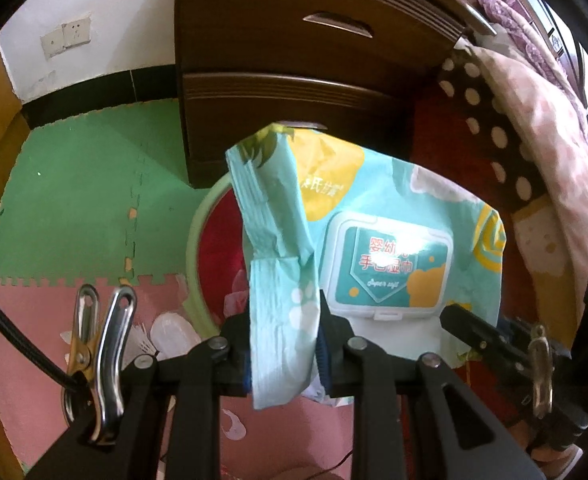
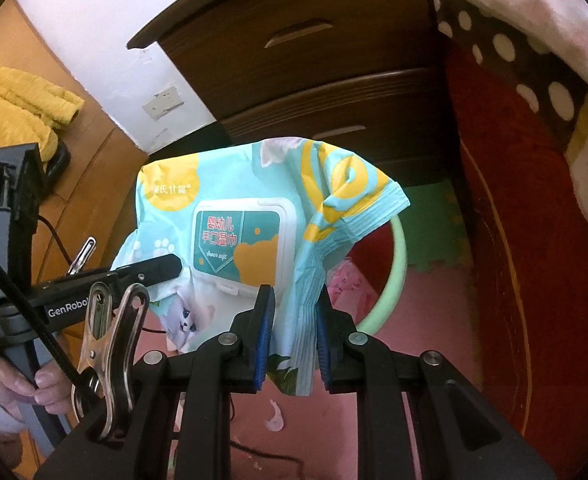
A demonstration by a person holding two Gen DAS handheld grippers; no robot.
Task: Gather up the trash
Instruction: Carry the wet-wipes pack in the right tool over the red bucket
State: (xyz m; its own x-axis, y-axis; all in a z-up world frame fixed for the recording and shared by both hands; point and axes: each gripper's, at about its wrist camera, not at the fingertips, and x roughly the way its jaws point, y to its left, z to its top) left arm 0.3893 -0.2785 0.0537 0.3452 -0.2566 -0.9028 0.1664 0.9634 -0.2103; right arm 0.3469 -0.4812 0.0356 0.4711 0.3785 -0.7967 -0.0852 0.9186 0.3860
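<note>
The wipes pack [image 1: 374,240] hangs in the air between the two tongs, right over the green bin [image 1: 192,256] that sits on the floor mat [image 1: 74,200] by the brown drawers [image 1: 294,60]. The pack looks flat and empty, so it is the trash.

Starting on the left: the left gripper [image 1: 284,344] pinches one crinkly end of the pack. Its two blue pads are squeezed on the folded plastic. It points forward and a bit down, toward the bin. A metal clip [image 1: 102,352] hangs on its left side.

What could go wrong here? The plastic is thin and slippery. If this side lets go first, I think the pack may swing over to the other side and fall beside the bin, not in it.

In the middle, the hard white lid [image 2: 238,240] is the heavy part, so the pack may tip that way when it drops.

On the right: the right gripper [image 2: 294,336] holds the other end. Its pads look a little apart, with only a thin bit of plastic between them, so this hold seems weak to me. The pack could slide out too soon. It also points forward and down, with the bin rim just past it.

If both tongs pull apart too hard, the pack could rip or pop free. The red cloth [image 2: 534,240] on the far right is near, and the pack could land there
</note>
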